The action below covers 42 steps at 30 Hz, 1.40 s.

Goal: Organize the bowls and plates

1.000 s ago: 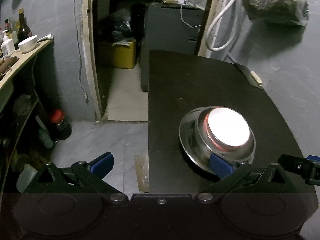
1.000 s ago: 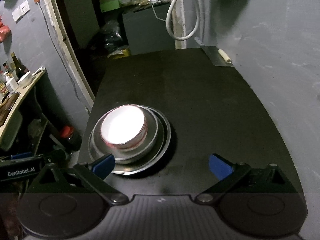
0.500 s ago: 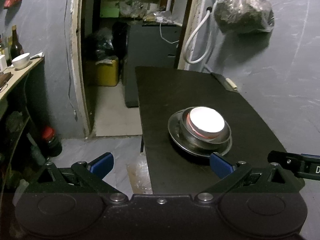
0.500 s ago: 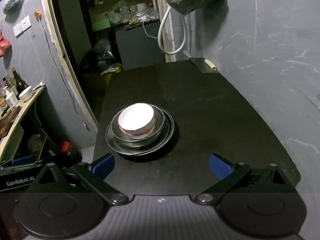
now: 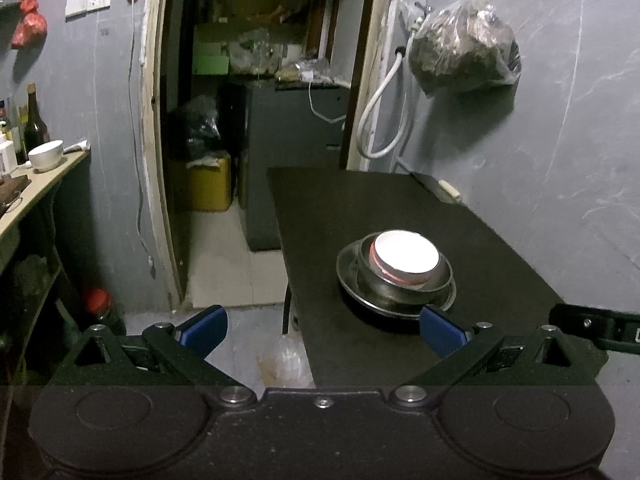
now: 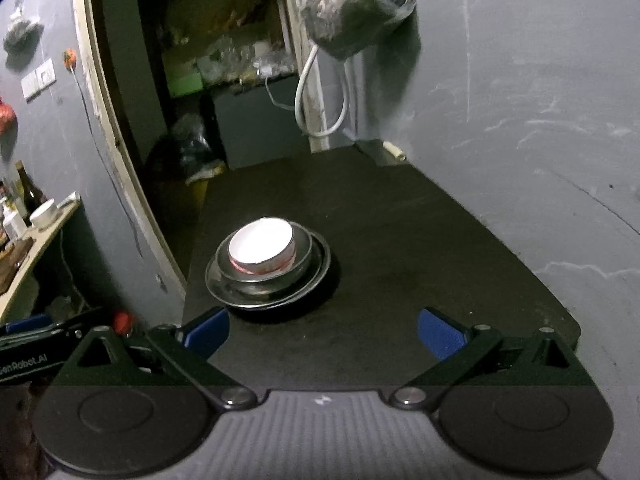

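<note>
Left claw (image 5: 322, 330) wide, empty, low at 6 o'clock, off desk's left edge. Right claw (image 6: 322, 330) wide, empty, above near desk (image 6: 420, 240) edge.

Stack at 11 o'clock from right claw: white bowl (image 6: 262, 246) nested in steel bowl (image 6: 240, 280), on steel plate (image 6: 316, 274) (looks sorted already).

Judgement: leave stack alone, keep claws clear of the rim when retreating.

Beyond, at 12 o'clock: doorway (image 5: 240, 100).
</note>
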{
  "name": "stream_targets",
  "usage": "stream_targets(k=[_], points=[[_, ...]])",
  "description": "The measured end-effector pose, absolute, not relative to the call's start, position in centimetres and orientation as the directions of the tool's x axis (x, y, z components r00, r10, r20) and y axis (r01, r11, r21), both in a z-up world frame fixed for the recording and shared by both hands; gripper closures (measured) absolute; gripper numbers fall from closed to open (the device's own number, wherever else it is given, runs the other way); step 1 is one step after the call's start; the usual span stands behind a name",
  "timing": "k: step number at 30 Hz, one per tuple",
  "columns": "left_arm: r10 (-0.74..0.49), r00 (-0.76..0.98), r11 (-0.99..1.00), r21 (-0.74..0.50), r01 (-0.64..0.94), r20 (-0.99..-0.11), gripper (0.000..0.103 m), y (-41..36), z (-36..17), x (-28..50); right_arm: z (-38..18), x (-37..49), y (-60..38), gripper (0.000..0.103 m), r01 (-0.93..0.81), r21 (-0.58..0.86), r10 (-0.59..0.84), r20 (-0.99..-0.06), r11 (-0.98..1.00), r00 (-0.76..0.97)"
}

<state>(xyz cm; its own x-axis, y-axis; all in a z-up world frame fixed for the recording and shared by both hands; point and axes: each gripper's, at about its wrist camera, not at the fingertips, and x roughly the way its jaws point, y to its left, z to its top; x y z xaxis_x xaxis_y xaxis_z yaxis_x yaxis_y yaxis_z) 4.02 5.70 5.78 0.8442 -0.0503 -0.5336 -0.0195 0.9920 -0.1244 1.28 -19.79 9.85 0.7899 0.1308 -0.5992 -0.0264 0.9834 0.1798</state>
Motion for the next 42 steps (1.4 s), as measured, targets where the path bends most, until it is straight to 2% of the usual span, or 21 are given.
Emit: stream_targets(k=[8, 16, 26, 31, 42], points=[[-0.035, 0.863, 0.991, -0.127, -0.034, -0.504, 0.001, 5.5, 4.9, 2.8, 9.0, 0.1, -21.2, 0.000, -0.068, 0.175, 0.155, -0.547, 0.982, 0.822], [0.020, 0.887, 0.988, -0.124, -0.087, -0.462, 0.001, 4.3, 5.2, 2.5, 9.0, 0.4, -22.2, 0.000, -0.145, 0.157, 0.209, -0.563, 0.977, 0.800], [0.080, 0.856, 0.989, -0.069, -0.134, -0.511, 0.001, 2.1, 4.4, 2.2, 7.9, 1.5, -24.7, 0.000, -0.187, 0.183, 0.260, -0.587, 0.965, 0.767], [0.073, 0.842, 0.993, -0.040, -0.112, -0.535, 0.001, 1.6, 4.0, 2.5, 7.4, 1.8, -25.1, 0.000, -0.233, 0.196, 0.305, -0.582, 0.952, 0.754], [0.112, 0.845, 0.987, -0.038, -0.155, -0.522, 0.001, 0.4, 4.2, 1.2, 7.1, 0.4, -26.3, 0.000, -0.280, 0.162, 0.322, -0.544, 0.946, 0.775]])
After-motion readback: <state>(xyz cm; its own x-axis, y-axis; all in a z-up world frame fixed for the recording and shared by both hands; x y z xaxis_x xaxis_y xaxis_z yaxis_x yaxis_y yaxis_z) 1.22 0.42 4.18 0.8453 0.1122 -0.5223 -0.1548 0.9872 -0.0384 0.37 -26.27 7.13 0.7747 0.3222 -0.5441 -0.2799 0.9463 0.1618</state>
